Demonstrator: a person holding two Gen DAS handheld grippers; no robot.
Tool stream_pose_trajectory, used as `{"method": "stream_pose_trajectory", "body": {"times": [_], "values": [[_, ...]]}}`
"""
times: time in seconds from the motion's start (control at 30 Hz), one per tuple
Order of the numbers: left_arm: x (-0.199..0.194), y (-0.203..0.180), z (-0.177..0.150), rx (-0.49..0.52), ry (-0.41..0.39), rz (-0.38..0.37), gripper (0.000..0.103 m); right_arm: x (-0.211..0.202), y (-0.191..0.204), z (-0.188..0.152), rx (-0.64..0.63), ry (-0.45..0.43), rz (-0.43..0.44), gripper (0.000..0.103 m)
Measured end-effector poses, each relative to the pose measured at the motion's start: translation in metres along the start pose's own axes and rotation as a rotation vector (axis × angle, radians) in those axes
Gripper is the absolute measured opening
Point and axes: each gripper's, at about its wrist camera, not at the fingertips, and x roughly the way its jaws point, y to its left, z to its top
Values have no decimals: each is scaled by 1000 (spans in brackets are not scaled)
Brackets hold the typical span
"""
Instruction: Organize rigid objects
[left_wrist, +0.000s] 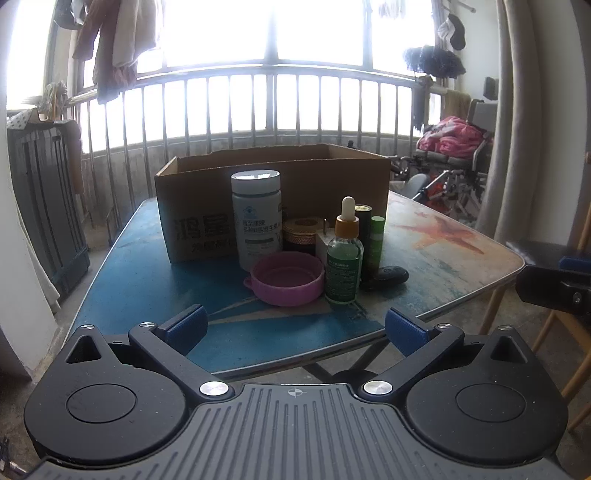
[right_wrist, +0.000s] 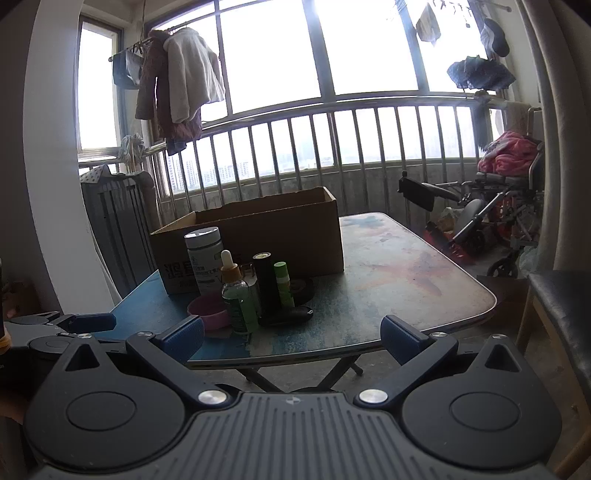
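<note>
Cardboard box, open-topped, at centre frame on a folding table with a blue and orange printed top; a cluster of small rigid objects stands directly in front of the box, between it and both grippers. Counted in the left wrist view: one white supplement bottle, one pink shallow lid lying open side up, one green dropper bottle, one gold-capped dark jar, one black cylinder, one green tube and one black oval fob lying flat at the cluster's right edge. The left gripper, lower centre, is released, blue pads wide apart over the near table edge, holding nothing. The right gripper is likewise spread and empty, short of the table. The right wrist view shows the same cluster left of centre, the dropper bottle hiding most of the jar, and shows the left gripper's blue finger at lower left. A railing with windows fills the background, hanging clothes at upper left, a wheelchair at right; only this view shows a dark chair seat at the right edge.
</note>
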Motion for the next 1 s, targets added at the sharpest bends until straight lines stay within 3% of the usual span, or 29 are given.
{"method": "stream_pose_trajectory", "body": {"times": [0.27,1.0], "values": [[2,-7,-7,0,-1,-25,103,-2,-5,0,14,-10,-15,103],[6,-7,-12,2,22,-8,103,1,-8,-4,36,-11,-15,103]]}}
